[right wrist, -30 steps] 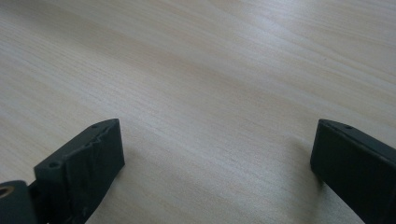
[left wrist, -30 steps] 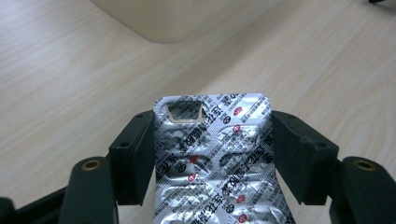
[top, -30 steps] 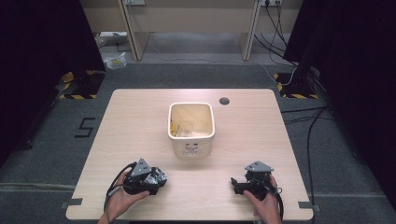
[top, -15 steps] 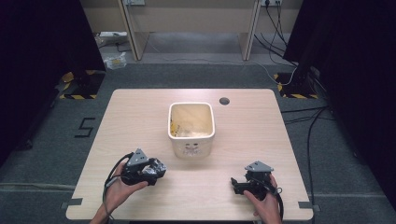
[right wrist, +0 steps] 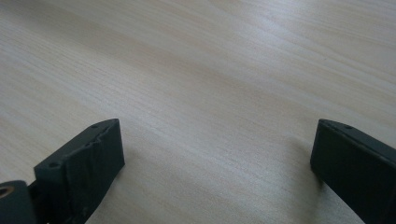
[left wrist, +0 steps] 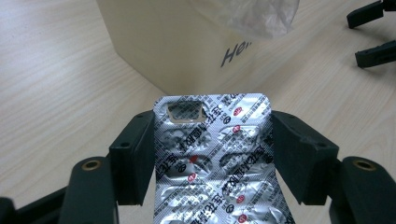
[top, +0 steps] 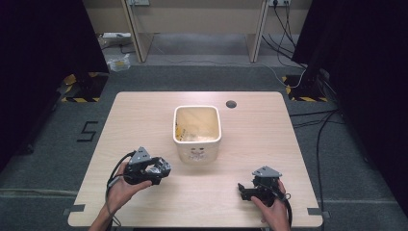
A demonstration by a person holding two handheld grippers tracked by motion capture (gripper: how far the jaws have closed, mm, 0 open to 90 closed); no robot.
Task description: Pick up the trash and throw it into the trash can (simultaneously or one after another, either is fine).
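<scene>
My left gripper (top: 162, 168) (left wrist: 212, 144) is shut on a silver blister pack of pills (left wrist: 212, 158) (top: 158, 167), held flat between both jaws just left of the cream bin (top: 197, 132) (left wrist: 182, 42). The bin stands mid-table and holds yellow and clear wrappers. A clear plastic scrap (left wrist: 252, 14) hangs over its near rim. My right gripper (top: 244, 188) (right wrist: 215, 158) rests low on the table at the front right, open, with bare wood between its jaws.
The light wooden table (top: 144, 120) has a round cable hole (top: 231, 104) behind the bin. Cables trail on the grey floor to the right (top: 320, 125). The right gripper's open jaws show in the left gripper view at the top right.
My left gripper has lifted and moved right toward the bin with the blister pack in it. The right gripper has stayed in place.
</scene>
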